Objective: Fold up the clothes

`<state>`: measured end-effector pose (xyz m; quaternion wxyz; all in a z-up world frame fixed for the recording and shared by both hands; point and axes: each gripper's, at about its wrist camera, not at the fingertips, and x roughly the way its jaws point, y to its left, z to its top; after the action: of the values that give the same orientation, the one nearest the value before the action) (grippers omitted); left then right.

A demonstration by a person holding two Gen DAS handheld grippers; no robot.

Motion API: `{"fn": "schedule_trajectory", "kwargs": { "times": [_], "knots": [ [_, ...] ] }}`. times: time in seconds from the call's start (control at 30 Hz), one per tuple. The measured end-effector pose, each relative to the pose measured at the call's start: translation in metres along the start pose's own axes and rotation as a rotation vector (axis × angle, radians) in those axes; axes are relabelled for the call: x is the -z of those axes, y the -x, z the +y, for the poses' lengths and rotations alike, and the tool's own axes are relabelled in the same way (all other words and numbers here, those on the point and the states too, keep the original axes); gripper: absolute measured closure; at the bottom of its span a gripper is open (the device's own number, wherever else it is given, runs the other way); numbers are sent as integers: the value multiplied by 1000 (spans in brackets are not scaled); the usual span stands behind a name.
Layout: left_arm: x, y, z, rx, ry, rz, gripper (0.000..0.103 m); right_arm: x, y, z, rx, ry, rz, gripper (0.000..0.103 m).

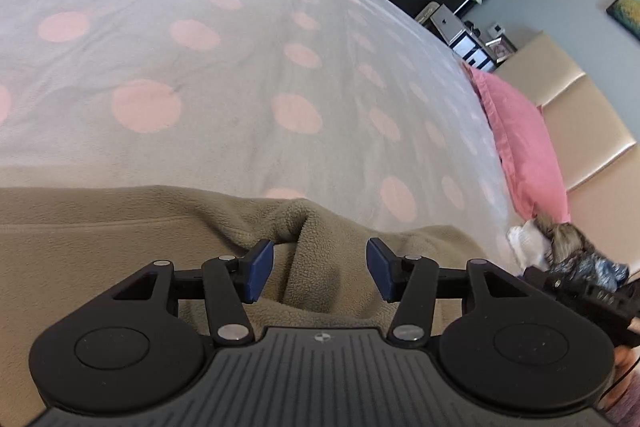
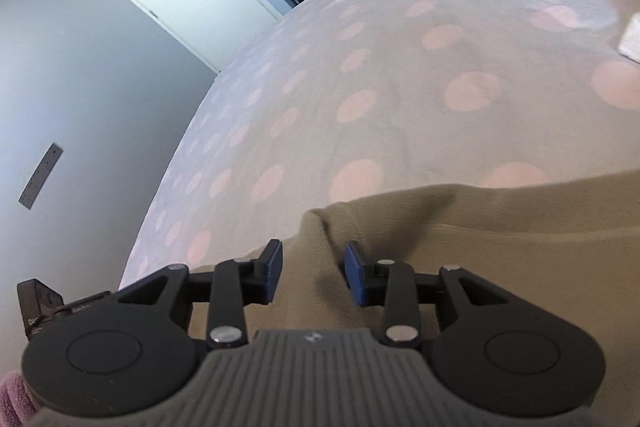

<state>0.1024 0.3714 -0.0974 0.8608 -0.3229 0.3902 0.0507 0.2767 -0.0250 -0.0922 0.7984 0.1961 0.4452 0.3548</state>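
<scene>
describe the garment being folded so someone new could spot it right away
Start from the big bed, covered in a white sheet with pink dots. At its near edge, under both grippers, lies a khaki fleece garment. Its fuzzy, plain olive-tan fabric sets it apart from the dotted sheet, the pink pillow and the small heap of clothes beside that pillow.

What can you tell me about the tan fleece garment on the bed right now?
The tan fleece garment is olive-beige, of soft, nubby fleece. It lies on the dotted bedspread, mostly flat, with a stitched seam across it and a raised, rumpled fold by the left gripper. The right gripper sits over its corner. Both sets of jaws stand apart, pads not pressing the cloth. Its type is unclear.
</scene>
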Motion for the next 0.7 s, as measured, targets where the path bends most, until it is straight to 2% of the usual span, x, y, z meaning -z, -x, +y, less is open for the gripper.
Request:
{"fn": "schedule_trajectory", "kwargs": {
  "times": [0.1,0.13,0.17,0.2,0.23,0.33,0.4,0.53,0.63,0.7],
  "knots": [
    [3,-10,5,18,24,-1,59,-1,-20,1,3,-9,30,65],
    [3,-13,7,33,29,0,74,1,-26,-1,-7,-15,44,65],
    [3,-15,8,52,28,5,92,4,-29,-2,-19,-19,54,73],
    [2,-14,9,64,28,-4,94,7,-32,-3,-26,-16,59,90],
    [0,-13,10,71,31,-22,98,11,-33,-5,-23,-3,55,92],
    [-12,-7,18,81,79,-80,99,21,-34,-16,9,27,49,95],
    [-19,-11,23,86,94,-86,99,27,-37,-29,32,16,62,96],
    [-18,-23,27,67,105,-82,99,33,-41,-40,17,-26,54,96],
    [-18,-25,30,65,116,-62,97,32,-37,-40,10,-46,53,92],
    [-18,-17,28,34,78,-62,91,29,-28,-38,20,-37,34,81]
  ]
}}
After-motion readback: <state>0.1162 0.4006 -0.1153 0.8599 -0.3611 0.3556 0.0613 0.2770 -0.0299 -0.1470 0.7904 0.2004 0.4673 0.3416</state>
